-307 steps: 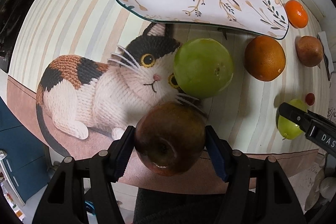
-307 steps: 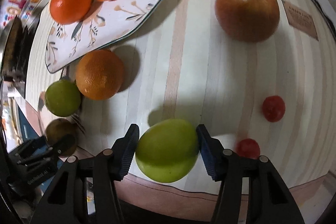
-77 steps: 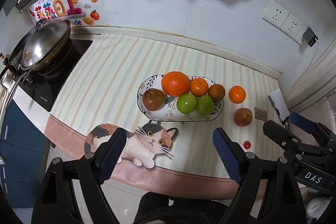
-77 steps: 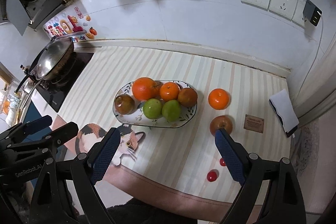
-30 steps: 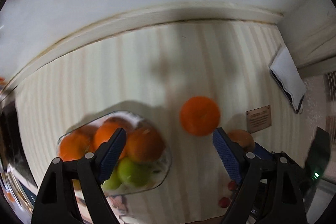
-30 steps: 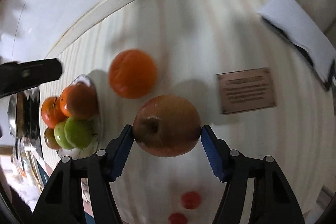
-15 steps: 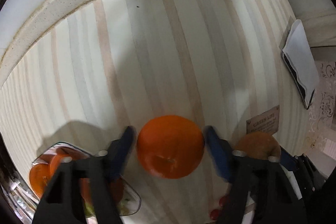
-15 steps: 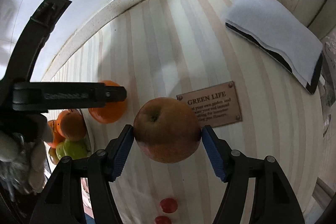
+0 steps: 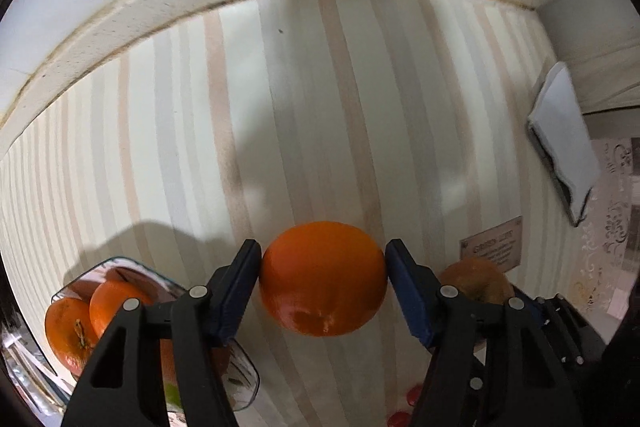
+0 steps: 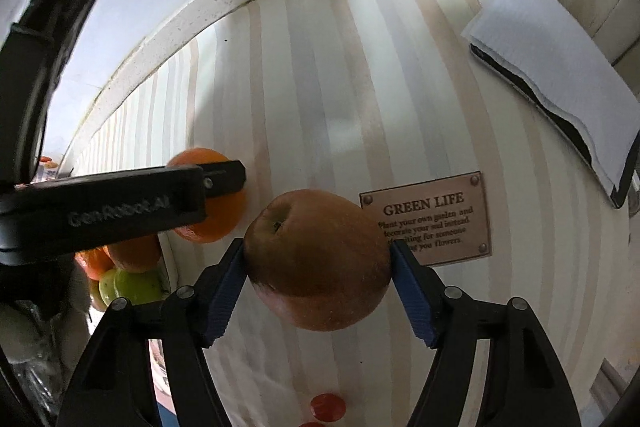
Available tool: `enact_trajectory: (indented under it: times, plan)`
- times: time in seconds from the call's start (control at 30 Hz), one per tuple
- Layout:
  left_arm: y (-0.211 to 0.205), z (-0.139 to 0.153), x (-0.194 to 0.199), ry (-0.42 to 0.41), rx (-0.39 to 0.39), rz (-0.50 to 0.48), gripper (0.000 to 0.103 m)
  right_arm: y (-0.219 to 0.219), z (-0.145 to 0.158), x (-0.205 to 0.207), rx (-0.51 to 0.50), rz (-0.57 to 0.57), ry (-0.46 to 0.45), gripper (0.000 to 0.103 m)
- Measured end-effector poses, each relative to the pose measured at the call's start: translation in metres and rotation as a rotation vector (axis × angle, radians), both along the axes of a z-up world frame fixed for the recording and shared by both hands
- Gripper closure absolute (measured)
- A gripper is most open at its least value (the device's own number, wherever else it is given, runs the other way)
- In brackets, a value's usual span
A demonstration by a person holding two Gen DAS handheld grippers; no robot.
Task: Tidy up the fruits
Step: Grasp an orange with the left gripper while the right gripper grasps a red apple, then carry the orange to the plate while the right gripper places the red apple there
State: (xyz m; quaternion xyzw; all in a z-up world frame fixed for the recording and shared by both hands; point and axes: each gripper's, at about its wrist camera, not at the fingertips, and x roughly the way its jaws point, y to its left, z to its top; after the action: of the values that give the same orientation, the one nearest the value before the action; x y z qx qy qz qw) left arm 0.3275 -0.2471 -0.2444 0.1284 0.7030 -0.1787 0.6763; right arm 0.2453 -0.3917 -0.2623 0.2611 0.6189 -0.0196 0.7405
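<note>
While left gripper point(image 9: 323, 277) jaws clamp orange point(image 9: 323, 277), right jaws opening around apple point(image 10: 318, 261), stem dimple upper-left

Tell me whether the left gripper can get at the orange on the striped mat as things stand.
Likely yes: the left gripper already has the orange between its blue pads, which sit against both sides, and nothing blocks it.

Orange point(image 9: 323, 277): bright orange. Apple point(image 10: 318, 259): brownish red. Mat point(image 9: 280, 107): cream with beige and grey stripes. Gripper pads point(image 10: 412, 297): blue.
</note>
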Motion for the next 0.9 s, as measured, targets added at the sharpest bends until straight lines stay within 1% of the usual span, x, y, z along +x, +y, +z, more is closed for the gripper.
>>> enact_trajectory:
  times: [0.1,0.13,0.17,0.2,0.23,0.27,0.3,0.33,0.37,0.4,0.5,0.57,0.63,0.7,0.73,0.8,0.9]
  plan:
    - [0.016,0.019,-0.006,-0.014,-0.053,0.037,0.043,0.003,0.008,-0.006,0.015,-0.001,-0.015,0.03]
    - [0.022,0.025,-0.007,-0.017,-0.069,0.047,0.046,0.005,0.012,-0.009,0.019,0.001,-0.021,0.03]
    - [0.031,0.034,-0.011,-0.021,-0.093,0.06,0.05,0.006,0.016,-0.012,0.022,0.004,-0.029,0.03]
    - [0.04,0.043,-0.015,-0.025,-0.12,0.071,0.075,0.009,0.022,-0.015,0.024,0.013,-0.038,0.03]
    - [0.048,0.051,-0.018,-0.028,-0.137,0.079,0.077,0.012,0.026,-0.017,0.027,0.019,-0.046,0.03]
    - [0.056,0.058,-0.021,-0.032,-0.152,0.083,0.077,0.015,0.031,-0.018,0.027,0.032,-0.055,0.03]
    - [0.062,0.061,-0.024,-0.036,-0.15,0.072,0.076,0.02,0.035,-0.019,0.021,0.048,-0.06,0.03]
    - [0.062,0.064,-0.023,-0.046,-0.142,0.079,0.074,0.024,0.037,-0.019,0.01,0.062,-0.065,0.03]
    - [0.065,0.065,-0.02,-0.053,-0.141,0.094,0.074,0.027,0.038,-0.02,0.004,0.072,-0.065,0.03]
    - [0.069,0.063,-0.019,-0.047,-0.142,0.102,0.074,0.03,0.035,-0.02,0.002,0.08,-0.057,0.03]
    - [0.083,0.05,-0.004,0.018,-0.164,0.152,0.07,0.032,0.024,-0.018,0.002,0.077,-0.04,0.03]
    - [0.079,0.046,0.002,0.031,-0.173,0.177,0.07,0.029,0.02,-0.02,0.007,0.062,-0.037,0.03]
    - [0.077,0.047,0.012,0.027,-0.186,0.197,0.064,0.025,0.017,-0.02,0.011,0.043,-0.039,0.03]
    - [0.07,0.05,0.023,0.013,-0.196,0.212,0.059,0.017,0.016,-0.02,0.017,0.016,-0.047,0.03]
    - [0.065,0.051,0.03,0.009,-0.199,0.213,0.055,0.014,0.017,-0.019,0.014,0.007,-0.051,0.03]
    - [0.054,0.053,0.041,-0.002,-0.206,0.211,0.051,0.006,0.019,-0.017,0.011,-0.015,-0.061,0.03]
    - [0.026,0.046,0.053,0.011,-0.191,0.169,0.05,-0.005,0.022,-0.013,-0.004,-0.034,-0.072,0.03]
